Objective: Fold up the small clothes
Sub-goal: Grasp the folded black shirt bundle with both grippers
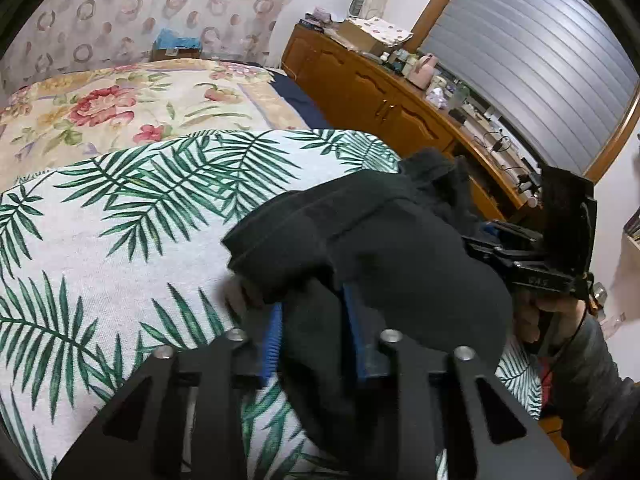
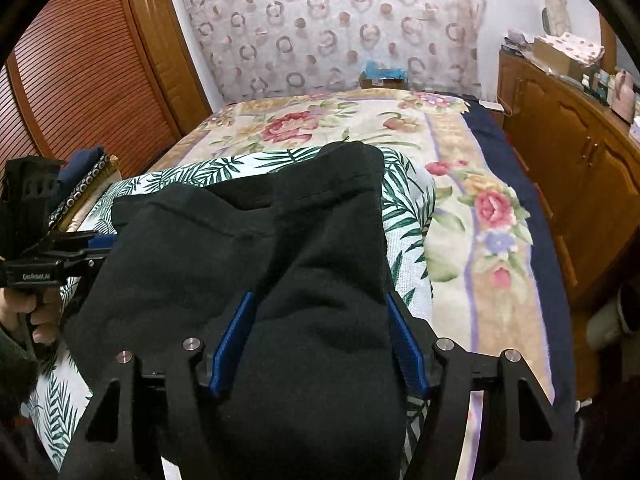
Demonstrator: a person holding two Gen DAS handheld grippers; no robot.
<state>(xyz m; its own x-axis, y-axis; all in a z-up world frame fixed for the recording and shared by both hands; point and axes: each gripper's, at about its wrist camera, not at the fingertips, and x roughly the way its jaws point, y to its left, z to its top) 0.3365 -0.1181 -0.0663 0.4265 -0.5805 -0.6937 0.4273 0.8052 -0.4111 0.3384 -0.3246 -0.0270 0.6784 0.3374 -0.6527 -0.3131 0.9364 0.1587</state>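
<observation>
A black garment (image 1: 400, 260) lies bunched on a white palm-leaf cloth (image 1: 140, 220) spread over the bed. My left gripper (image 1: 310, 312) is shut on a fold of it, with its blue pads (image 1: 272, 340) close together and cloth pinched between them. In the right wrist view the black garment (image 2: 240, 248) heaps over and between the fingers of my right gripper (image 2: 320, 304). Its blue pads (image 2: 230, 344) stand wide apart and the fingertips are hidden under the cloth. The left gripper (image 2: 92, 248), held by a hand, enters the garment from the left side.
A floral bedspread (image 2: 460, 184) covers the bed beyond the palm-leaf cloth (image 2: 408, 208). A wooden cabinet (image 1: 380, 92) loaded with small items runs along the right. Folded clothes (image 2: 88, 176) sit at the bed's left edge by a slatted wardrobe door (image 2: 80, 80).
</observation>
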